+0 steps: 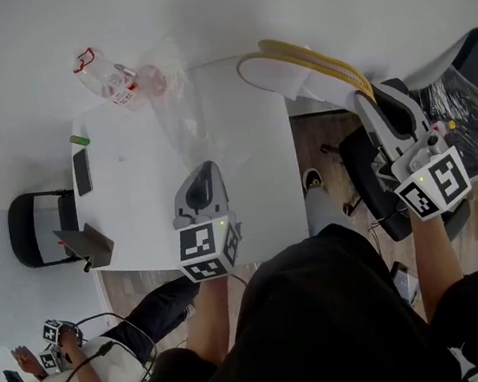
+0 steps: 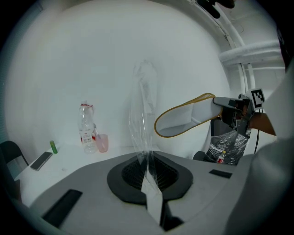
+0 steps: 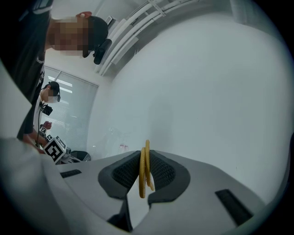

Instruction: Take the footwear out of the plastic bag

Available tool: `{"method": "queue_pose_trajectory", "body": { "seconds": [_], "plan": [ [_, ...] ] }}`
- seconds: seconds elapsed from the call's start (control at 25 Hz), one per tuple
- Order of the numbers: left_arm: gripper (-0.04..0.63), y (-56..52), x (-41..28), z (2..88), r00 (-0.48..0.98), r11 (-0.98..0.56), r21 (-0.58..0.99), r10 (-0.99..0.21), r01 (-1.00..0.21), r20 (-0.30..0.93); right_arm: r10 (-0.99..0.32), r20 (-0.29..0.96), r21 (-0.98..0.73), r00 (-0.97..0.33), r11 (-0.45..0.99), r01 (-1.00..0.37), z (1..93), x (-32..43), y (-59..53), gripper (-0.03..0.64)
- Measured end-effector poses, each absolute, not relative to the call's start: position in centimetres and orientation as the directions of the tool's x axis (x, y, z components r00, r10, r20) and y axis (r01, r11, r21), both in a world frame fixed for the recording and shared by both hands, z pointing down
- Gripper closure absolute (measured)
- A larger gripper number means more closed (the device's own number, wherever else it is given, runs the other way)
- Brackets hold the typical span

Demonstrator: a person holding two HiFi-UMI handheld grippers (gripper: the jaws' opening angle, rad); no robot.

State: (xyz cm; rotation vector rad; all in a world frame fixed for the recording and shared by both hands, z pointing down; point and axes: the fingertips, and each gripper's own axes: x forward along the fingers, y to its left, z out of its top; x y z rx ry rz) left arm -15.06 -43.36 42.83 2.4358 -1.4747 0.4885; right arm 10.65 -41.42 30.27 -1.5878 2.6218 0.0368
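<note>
- Two hand-held grippers are in play, one in each of the person's hands.
- The left gripper [image 1: 205, 181] is clenched tight on one clear plastic bag [image 1: 182, 106]. The film is pinched between its jaws and rises limp over the white table [image 1: 138, 216].
- The right gripper [image 1: 371, 103] is clamped on the slippers [image 1: 297, 69], held in the air off the table's right edge, clear of the bag.
- I count two slippers: white, stacked together, with two yellow-trimmed rims [image 3: 143, 172] side by side between the jaws.
- At the table's far left corner stand one plastic bottle [image 1: 106, 76] and one pink cup [image 1: 153, 79], just beside each other.
- Along the left edge lie one green stick [image 1: 79, 140] and one dark phone [image 1: 82, 171].
</note>
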Motion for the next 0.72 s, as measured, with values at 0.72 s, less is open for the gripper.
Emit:
{"method": "queue_pose_trajectory", "body": {
  "seconds": [0.72],
  "plan": [
    [0.565, -43.50, -14.08, 43.42, 0.446, -0.481, 0.025, -0.791, -0.876, 0.419, -0.870, -0.084, -0.030, -0.487, 0.490, -0.871, 30.68, 10.84, -41.47, 0.551]
  ]
}}
